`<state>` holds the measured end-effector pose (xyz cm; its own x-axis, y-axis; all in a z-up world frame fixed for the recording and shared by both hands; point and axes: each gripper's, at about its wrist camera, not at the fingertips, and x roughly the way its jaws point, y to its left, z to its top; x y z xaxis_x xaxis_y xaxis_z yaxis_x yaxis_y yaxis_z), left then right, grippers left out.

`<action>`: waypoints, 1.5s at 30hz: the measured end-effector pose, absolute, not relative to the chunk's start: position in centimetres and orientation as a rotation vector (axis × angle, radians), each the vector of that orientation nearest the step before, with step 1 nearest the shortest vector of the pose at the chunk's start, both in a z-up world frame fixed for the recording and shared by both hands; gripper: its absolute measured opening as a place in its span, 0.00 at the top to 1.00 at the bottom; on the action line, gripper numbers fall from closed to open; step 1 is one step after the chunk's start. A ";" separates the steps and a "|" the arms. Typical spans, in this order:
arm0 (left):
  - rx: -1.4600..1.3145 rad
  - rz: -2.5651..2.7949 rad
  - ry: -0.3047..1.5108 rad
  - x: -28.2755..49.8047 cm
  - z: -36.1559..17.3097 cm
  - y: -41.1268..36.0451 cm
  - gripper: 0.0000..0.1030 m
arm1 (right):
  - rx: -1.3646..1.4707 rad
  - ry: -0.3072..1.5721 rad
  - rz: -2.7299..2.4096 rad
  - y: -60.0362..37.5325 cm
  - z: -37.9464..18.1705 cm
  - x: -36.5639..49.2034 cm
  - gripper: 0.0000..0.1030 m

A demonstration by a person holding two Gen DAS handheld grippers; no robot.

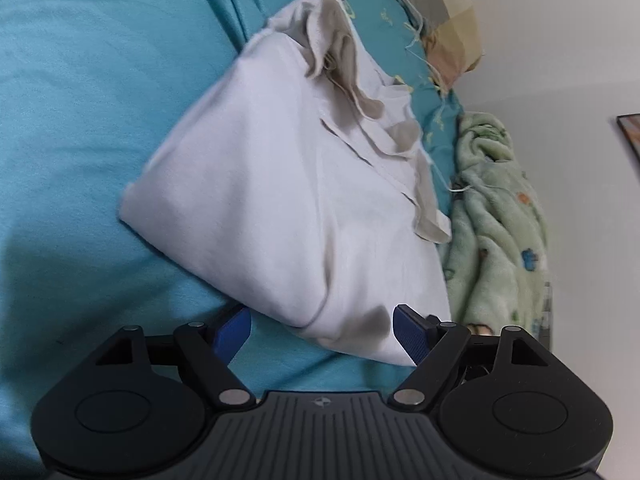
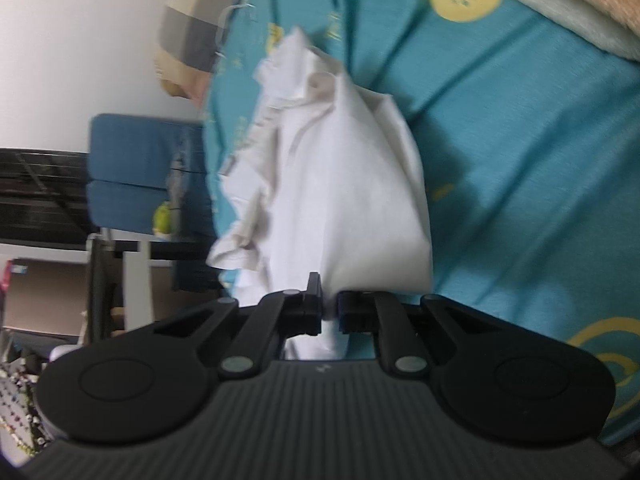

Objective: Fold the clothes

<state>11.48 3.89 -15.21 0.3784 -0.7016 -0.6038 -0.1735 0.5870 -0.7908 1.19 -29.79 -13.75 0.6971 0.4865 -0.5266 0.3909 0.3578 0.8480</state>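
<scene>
A partly folded white garment (image 1: pixel 280 184) lies on the bed, on a teal bedsheet (image 1: pixel 92 92) printed with yellow motifs, with its rumpled collar end toward a checked pillow (image 1: pixel 436 4) and a green fleece blanket (image 1: pixel 496 216) bunched just beside it.

The left gripper (image 1: pixel 322 330) hovers at the near folded corner with its jaws wide; the corner sits between the blue pads (image 1: pixel 408 334) but nothing presses on it. The right gripper (image 2: pixel 330 308) has its jaws drawn nearly together on the near edge of the same garment (image 2: pixel 340 184), white cloth showing in the narrow gap between them.

The risk lies in the uneven hold. With only one side pinched, any lift would likely drag the cloth askew and pull open the fold already made. The right jaws may also have caught just one layer of the stack, so the lower layers could slide out and stay on the bed. The loose, wrinkled end near the pillow looks ready to bunch further if the garment is swung over. If the left jaws close too shallow on that rounded corner, the fabric could slip free.
</scene>
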 end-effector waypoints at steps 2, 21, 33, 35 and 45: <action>-0.987 -0.446 1.155 11.6 -15.6 3.3 0.22 | 1.258 0.833 0.084 -29.9 -13.5 1.1 0.91; -1.147 -0.250 0.946 11.5 -16.6 5.0 0.83 | 1.285 0.805 0.043 -30.9 -14.2 -0.2 0.91; -1.140 -0.260 0.865 10.4 -15.7 5.4 0.88 | 1.342 0.881 0.043 -30.8 -16.6 -0.4 0.89; -1.146 -0.262 0.866 10.5 -15.7 5.5 0.88 | 1.360 0.881 0.042 -30.9 -16.7 -0.5 0.89; -1.166 -0.272 0.862 9.2 -15.3 7.7 0.87 | 1.469 0.969 0.113 -29.5 -17.5 -0.6 0.31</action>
<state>9.16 7.75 -15.35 0.6604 -0.6011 -0.4500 -0.2345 0.4041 -0.8841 -0.57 -29.45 -17.47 0.6351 0.6083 -0.4761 0.4826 0.1688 0.8594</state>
